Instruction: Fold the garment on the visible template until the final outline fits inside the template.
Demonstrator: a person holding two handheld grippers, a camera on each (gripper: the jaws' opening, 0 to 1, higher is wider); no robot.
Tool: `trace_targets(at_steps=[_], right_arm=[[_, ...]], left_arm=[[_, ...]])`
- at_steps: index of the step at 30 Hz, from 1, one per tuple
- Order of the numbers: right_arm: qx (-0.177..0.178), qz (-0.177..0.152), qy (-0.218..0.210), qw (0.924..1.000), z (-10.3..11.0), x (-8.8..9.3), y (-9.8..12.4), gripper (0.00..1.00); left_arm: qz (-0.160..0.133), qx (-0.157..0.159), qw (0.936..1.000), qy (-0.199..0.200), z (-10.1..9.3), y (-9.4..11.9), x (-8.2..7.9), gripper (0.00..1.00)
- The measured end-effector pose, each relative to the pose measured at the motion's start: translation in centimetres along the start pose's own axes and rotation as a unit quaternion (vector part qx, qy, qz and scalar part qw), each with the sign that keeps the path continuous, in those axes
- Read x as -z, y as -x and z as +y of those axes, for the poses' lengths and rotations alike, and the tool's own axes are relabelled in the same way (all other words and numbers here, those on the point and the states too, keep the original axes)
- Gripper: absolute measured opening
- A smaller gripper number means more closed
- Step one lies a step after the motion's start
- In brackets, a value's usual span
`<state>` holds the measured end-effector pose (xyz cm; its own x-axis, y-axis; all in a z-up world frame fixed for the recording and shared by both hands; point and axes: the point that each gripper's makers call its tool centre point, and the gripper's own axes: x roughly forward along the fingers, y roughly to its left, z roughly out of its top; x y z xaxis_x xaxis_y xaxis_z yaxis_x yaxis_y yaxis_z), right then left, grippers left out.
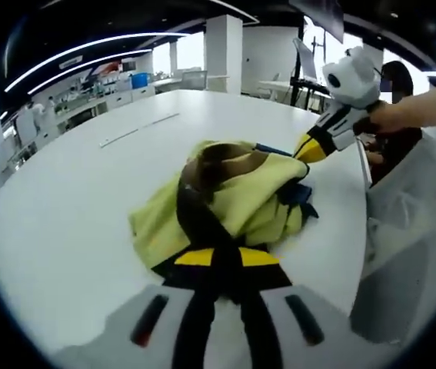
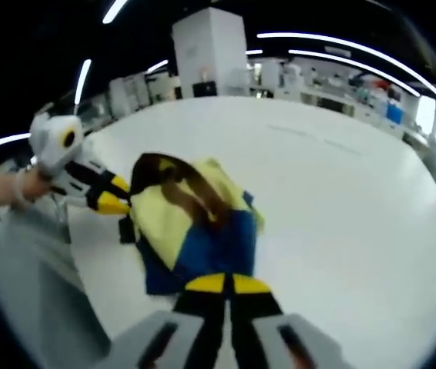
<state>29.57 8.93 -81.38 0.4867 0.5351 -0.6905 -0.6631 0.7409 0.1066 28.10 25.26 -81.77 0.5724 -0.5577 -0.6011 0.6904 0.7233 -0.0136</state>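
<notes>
A bunched garment (image 1: 241,196) of yellow-green cloth with brown and blue parts lies heaped on the white table (image 1: 71,223). In the left gripper view my left gripper (image 1: 225,255) is shut on its near edge, where a brown strip runs into the jaws. The right gripper (image 1: 305,149), held by a hand, pinches the garment's far right side. In the right gripper view my right gripper (image 2: 225,283) is shut on the blue part of the garment (image 2: 194,223). The left gripper (image 2: 114,201) grips its left edge. A thin pale line (image 1: 137,131) marks the table behind the heap.
The person's pale clothing (image 1: 414,231) stands close at the table's edge and shows again (image 2: 33,261) in the right gripper view. Bare tabletop (image 2: 341,215) spreads beyond the garment. A white pillar (image 2: 210,50) and benches stand far back.
</notes>
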Motion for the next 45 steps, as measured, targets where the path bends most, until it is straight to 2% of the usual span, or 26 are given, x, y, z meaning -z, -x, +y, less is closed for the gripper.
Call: trace_targets(at_steps=[2, 8, 13, 17, 21, 22, 24, 28, 30, 33, 38, 45], right_arm=[[0.001, -0.001, -0.003, 1.0, -0.2, 0.0, 0.1, 0.0], [0.007, -0.011, 0.0, 0.9999, -0.3, -0.3, 0.7, 0.0], [0.015, -0.02, 0.004, 0.9997, -0.5, -0.4, 1.6, 0.0], [0.02, -0.037, -0.004, 0.9991, -1.0, -1.3, 2.1, 0.0], [0.025, -0.051, 0.0, 0.9984, -0.9, -2.1, 3.0, 0.0], [0.028, -0.057, 0.005, 0.998, -1.1, -2.5, 3.3, 0.0], [0.029, -0.076, 0.008, 0.9966, -1.2, -3.8, 4.0, 0.0], [0.026, -0.121, -0.013, 0.9922, -1.5, -6.6, 5.8, 0.0], [0.029, -0.134, -0.007, 0.9905, -1.7, -7.9, 7.0, 0.0], [0.028, -0.164, -0.002, 0.986, -1.8, -10.0, 8.4, 0.0], [0.013, -0.211, 0.002, 0.9775, -0.7, -13.8, 11.0, 0.0], [-0.009, -0.261, 0.024, 0.965, 1.2, -18.1, 14.3, 0.0]], left_arm=[[0.0, -0.002, 1.0, 0.009, 0.3, -0.1, 0.1, 0.01], [-0.009, -0.001, 0.9995, 0.031, 0.6, 1.0, -0.1, 0.0], [-0.021, -0.004, 0.9988, 0.044, 1.2, 2.4, -0.6, 0.0], [-0.03, -0.013, 0.9985, 0.044, 2.0, 3.4, -1.2, 0.0], [-0.042, -0.013, 0.9964, 0.072, 3.1, 4.3, -2.2, 0.0], [-0.046, -0.009, 0.9947, 0.092, 3.4, 4.6, -2.6, 0.0], [-0.051, -0.012, 0.9948, 0.088, 3.8, 5.3, -3.3, 0.0], [-0.077, -0.018, 0.9929, 0.088, 5.5, 7.6, -5.8, 0.0], [-0.092, -0.022, 0.9913, 0.091, 6.8, 8.7, -6.9, 0.0], [-0.113, -0.028, 0.9894, 0.088, 7.8, 10.4, -8.8, 0.0], [-0.15, -0.03, 0.9841, 0.09, 8.7, 13.3, -11.9, 0.0], [-0.181, -0.043, 0.9805, 0.063, 9.7, 16.4, -14.9, 0.0]])
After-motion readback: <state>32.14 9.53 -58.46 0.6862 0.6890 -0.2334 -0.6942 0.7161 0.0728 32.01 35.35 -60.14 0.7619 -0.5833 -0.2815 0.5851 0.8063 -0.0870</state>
